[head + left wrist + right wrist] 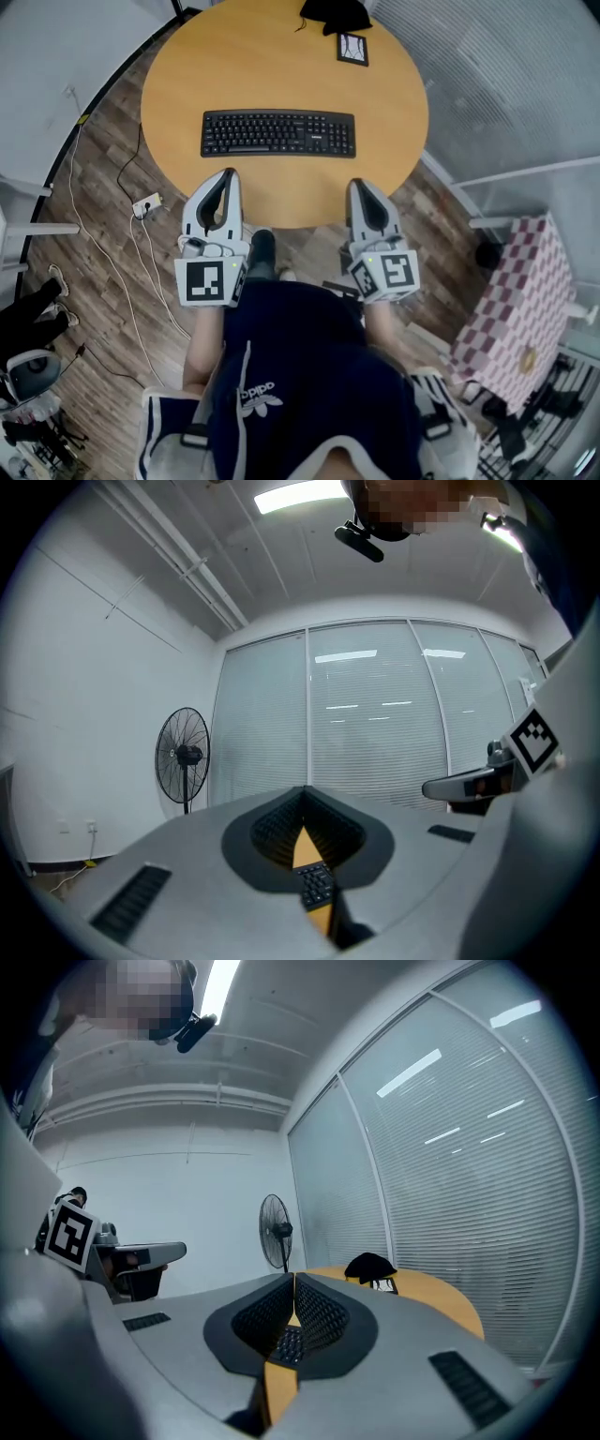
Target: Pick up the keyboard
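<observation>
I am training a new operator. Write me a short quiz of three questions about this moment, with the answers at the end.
1. True or false: the left gripper and the right gripper are both shut, with nothing held.
2. Where is the keyboard? A) flat on the round table, ahead of both grippers; B) under the table; C) in the left gripper.
3. Fill in: both gripper views show a standing ____ in the background.
Key: 1 true; 2 A; 3 fan.
</observation>
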Demonstrator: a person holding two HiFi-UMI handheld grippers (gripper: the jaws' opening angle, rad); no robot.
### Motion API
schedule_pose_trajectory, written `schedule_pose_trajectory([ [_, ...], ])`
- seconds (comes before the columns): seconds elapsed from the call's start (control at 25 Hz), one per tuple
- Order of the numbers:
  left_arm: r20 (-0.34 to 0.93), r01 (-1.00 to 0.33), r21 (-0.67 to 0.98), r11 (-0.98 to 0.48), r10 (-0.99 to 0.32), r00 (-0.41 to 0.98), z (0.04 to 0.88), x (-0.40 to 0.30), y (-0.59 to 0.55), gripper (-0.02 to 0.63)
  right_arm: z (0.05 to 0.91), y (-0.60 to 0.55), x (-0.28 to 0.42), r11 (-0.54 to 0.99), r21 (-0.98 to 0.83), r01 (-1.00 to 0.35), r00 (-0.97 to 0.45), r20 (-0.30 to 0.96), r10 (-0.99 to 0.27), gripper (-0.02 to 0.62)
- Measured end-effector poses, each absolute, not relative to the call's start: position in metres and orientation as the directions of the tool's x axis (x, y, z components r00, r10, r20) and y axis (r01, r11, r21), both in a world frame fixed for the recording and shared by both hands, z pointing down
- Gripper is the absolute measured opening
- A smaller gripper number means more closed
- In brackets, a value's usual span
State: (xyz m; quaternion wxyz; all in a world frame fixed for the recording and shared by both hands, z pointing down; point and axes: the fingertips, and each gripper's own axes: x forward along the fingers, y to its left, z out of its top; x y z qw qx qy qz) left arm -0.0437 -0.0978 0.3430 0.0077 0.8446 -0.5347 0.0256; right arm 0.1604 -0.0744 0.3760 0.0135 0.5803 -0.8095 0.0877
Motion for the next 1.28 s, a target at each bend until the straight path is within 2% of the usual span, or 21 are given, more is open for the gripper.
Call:
schedule_pose_trajectory([
  [0.64, 0.098, -0.862, -0.008, -0.506, -0.859, 0.503, 0.357, -0.071, -0.221, 0.005, 0.375, -0.183, 0.143, 0.210, -0.117, -0.971, -0.226, 0.145, -0.963, 0.006],
  [1.28, 0.135, -0.899, 0.010, -0.438, -0.890, 0.436, 0.369, -0.082, -0.240, 0.005, 0.385, -0.211, 0.153, 0.240, -0.120, -0.963, -0.258, 0.175, -0.950, 0.006],
])
